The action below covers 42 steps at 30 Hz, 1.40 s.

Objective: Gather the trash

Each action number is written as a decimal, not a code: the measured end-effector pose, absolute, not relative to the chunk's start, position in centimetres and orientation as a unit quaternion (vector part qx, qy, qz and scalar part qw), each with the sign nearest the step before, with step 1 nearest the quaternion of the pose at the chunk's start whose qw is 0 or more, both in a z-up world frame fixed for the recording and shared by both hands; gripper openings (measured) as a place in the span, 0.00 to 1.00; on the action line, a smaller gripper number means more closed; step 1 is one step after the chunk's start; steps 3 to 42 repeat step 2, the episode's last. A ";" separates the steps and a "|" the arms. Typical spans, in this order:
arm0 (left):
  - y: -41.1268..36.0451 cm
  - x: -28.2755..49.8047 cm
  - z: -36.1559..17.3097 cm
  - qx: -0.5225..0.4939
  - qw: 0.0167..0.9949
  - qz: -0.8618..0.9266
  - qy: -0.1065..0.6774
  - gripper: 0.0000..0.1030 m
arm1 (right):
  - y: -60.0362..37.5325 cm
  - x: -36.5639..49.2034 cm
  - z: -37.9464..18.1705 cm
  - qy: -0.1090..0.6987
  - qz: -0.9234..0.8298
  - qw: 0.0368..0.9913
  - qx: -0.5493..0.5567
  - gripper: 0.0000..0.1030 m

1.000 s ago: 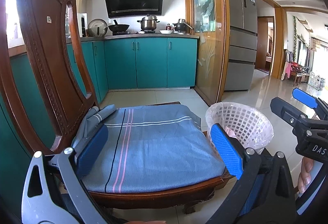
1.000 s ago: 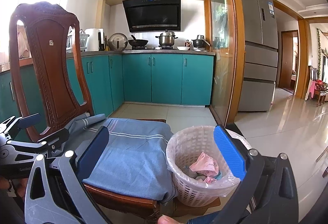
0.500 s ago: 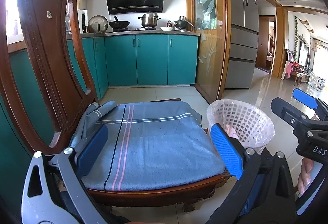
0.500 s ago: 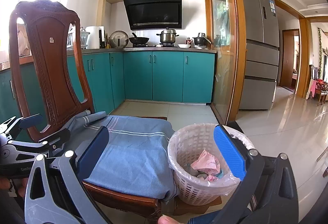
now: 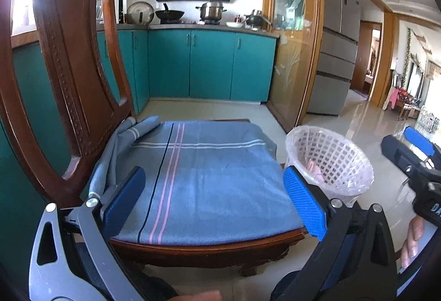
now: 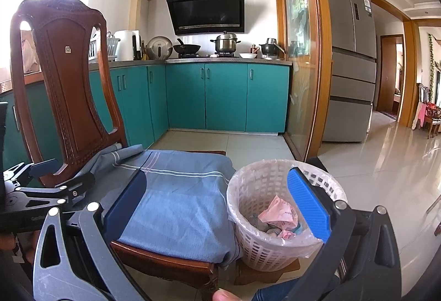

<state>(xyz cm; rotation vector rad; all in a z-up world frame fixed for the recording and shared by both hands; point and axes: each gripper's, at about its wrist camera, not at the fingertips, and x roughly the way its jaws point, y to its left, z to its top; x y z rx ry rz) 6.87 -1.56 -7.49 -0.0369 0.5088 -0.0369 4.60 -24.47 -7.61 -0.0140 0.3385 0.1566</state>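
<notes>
pink crumpled paper (image 6: 278, 211) in the white lattice plastic bin (image 6: 264, 243) looks light, soft; pinch any fold. both grippers, left gripper (image 5: 217, 207) and right gripper (image 6: 220, 207), gape wide, empty.

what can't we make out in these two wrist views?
- Basket contents: right wrist view shows pink crumpled paper; items beneath it are buried, and the right gripper finger covers the far side.
- Same basket in the left wrist view: mostly hidden by its liner and the left gripper finger.
- Floor under the chair: blocked by the seat.
- Right gripper body: cut off by the edge.
</notes>
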 end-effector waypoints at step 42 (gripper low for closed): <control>-1.8 7.0 -7.8 -0.011 0.965 -0.011 0.260 0.97 | -24.4 4.6 -7.7 0.171 0.080 0.982 -0.007 0.97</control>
